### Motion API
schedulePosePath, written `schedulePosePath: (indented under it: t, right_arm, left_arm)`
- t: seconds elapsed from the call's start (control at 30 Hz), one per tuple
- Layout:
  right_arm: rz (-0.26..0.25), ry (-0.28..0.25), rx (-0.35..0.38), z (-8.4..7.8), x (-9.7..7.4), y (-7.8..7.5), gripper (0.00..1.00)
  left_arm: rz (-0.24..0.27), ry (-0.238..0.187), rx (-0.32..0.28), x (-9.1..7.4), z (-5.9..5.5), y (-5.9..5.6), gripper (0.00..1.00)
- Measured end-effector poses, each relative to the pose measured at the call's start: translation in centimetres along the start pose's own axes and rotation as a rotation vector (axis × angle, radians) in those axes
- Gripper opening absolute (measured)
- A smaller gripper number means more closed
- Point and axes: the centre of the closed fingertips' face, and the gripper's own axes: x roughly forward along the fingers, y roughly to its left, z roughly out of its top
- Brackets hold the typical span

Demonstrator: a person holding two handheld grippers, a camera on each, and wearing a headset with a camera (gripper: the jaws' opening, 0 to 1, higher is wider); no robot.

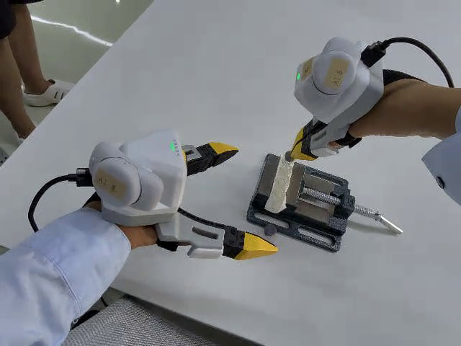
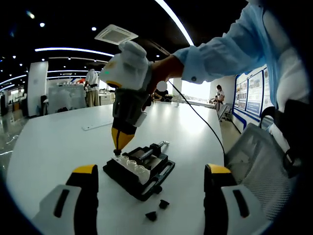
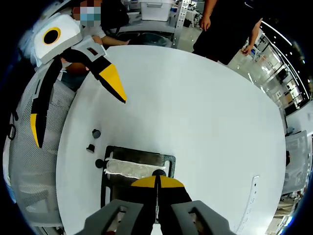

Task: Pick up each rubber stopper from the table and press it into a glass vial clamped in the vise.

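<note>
Left tool [image 1: 253, 200] hovers over white table [image 1: 216, 72], office beyond

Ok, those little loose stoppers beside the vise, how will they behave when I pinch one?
The loose stoppers look small, so probably light and easily nudged across the smooth table. They seem tapered, so one tipped over may roll in an arc. Dark rubber should grip, not slip.

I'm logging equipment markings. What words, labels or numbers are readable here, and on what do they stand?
No text is readable.
Tan sticker on the white-and-yellow left gripper: print too blurred.
Matching sticker on the right gripper: too blurred.
Blue wall posters: too small.
</note>
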Motion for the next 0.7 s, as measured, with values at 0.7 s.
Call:
schedulePosePath:
  t: [0.7]
  right_arm:
    - [-0.003,-0.404,0.33,2.8,-2.6,6.3,0.16]
  left_arm:
    - [0.011,0.012,-0.008,-0.8,-0.4,-0.6,0.89]
